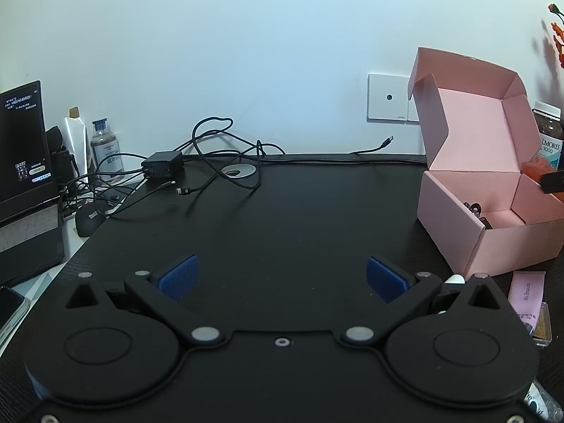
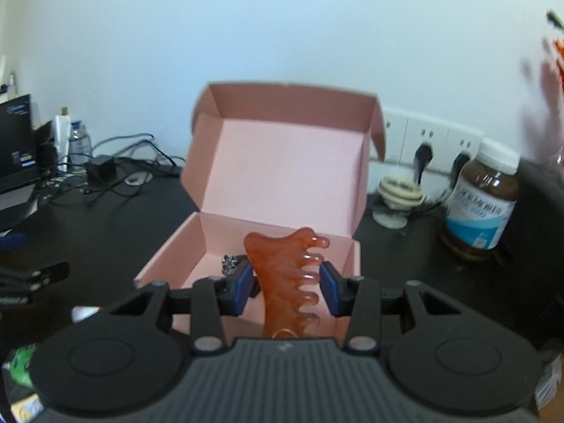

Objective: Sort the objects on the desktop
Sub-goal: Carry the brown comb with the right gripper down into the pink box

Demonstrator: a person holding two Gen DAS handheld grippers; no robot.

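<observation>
Right gripper [image 2: 286, 287] fingers grasp the comb [image 2: 285, 275] over the open box [image 2: 278, 162], which already holds a small item; left gripper [image 1: 282, 275] released, more clutter left on the surface [image 1: 282, 211]

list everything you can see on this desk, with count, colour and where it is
box: 1, pink, lid open, right part of desk
comb: 1, amber, in right gripper, over the box
trinket: 1, silvery, inside box, front left
jar: 1, brown, white lid, right of box
charger: 1, black, back of desk among cables
cables: several, black, back left
mouse: 1, black, left edge of mat
laptop: 1, dark, screen on, far left
bottle: 1, clear, beside laptop
tube: 1, white, left of bottle
card: 1, pink, in front of box
mat: 1, black, covers desk
left gripper: open, empty, above mat
right gripper: shut on comb
</observation>
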